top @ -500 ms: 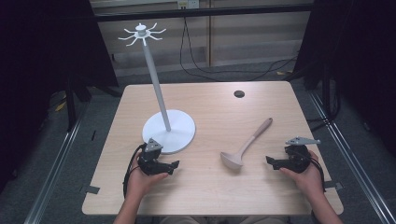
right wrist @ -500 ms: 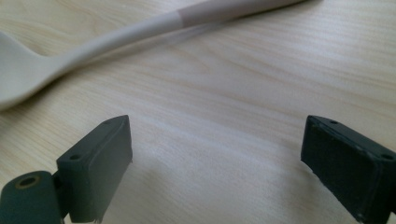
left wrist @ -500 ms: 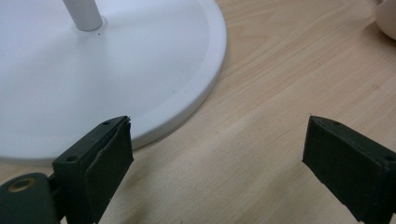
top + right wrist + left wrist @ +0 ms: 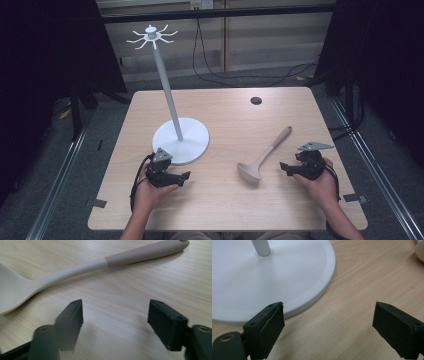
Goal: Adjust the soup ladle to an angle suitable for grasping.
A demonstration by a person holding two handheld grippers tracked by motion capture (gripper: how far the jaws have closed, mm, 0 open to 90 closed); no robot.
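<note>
The ladle lies flat on the bench just ahead of the right tongs, spread wide and empty for pickup, while the left tongs, equally wide, wait beside the stand.

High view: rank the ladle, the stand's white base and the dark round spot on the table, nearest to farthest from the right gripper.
From the right gripper:
1. ladle, just to its left, bowl nearest.
2. white base, farther left, past the table's middle.
3. dark round spot, near the table's far edge.
</note>
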